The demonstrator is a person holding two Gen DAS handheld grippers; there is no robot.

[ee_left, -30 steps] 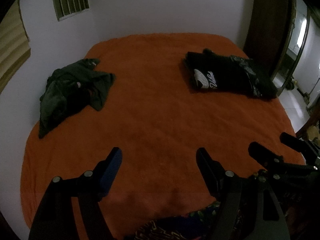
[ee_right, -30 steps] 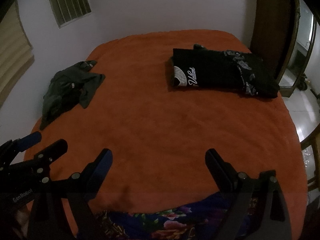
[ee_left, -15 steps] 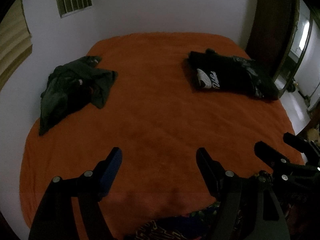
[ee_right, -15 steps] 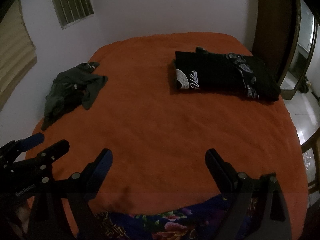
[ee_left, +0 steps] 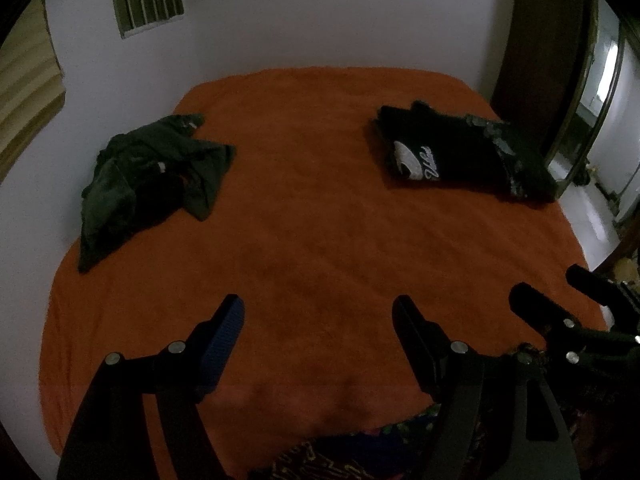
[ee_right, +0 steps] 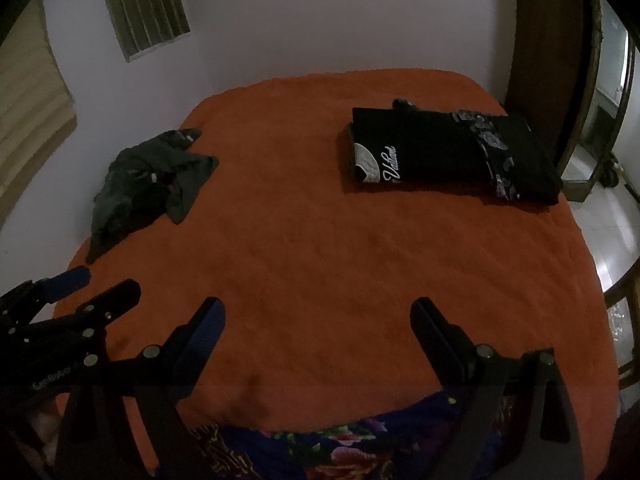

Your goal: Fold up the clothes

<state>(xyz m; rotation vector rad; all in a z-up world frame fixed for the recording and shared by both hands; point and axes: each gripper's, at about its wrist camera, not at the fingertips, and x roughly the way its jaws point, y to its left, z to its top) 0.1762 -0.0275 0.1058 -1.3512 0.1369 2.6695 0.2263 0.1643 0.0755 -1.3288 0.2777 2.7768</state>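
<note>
Far ahead-left of both wide-open, empty jaws lies crumpled green garment [ee_left: 148, 176]: between folds, needing a reach across bed [ee_left: 320, 240].

A nappy, matt orange cloth bedspread [ee_right: 340, 260] covers the bed. On it lie a crumpled, dull dark-green cloth garment [ee_right: 148, 180] and a folded black cloth shirt [ee_right: 448, 148] with smooth white print. Beside it, a glossy pale tiled floor [ee_right: 612, 232].

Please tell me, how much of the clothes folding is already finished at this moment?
Done: the black folded clothes lie flat on the orange bedspread. In hand: nothing; the left gripper and right gripper are both open and empty. Left: the crumpled dark green garment.
</note>
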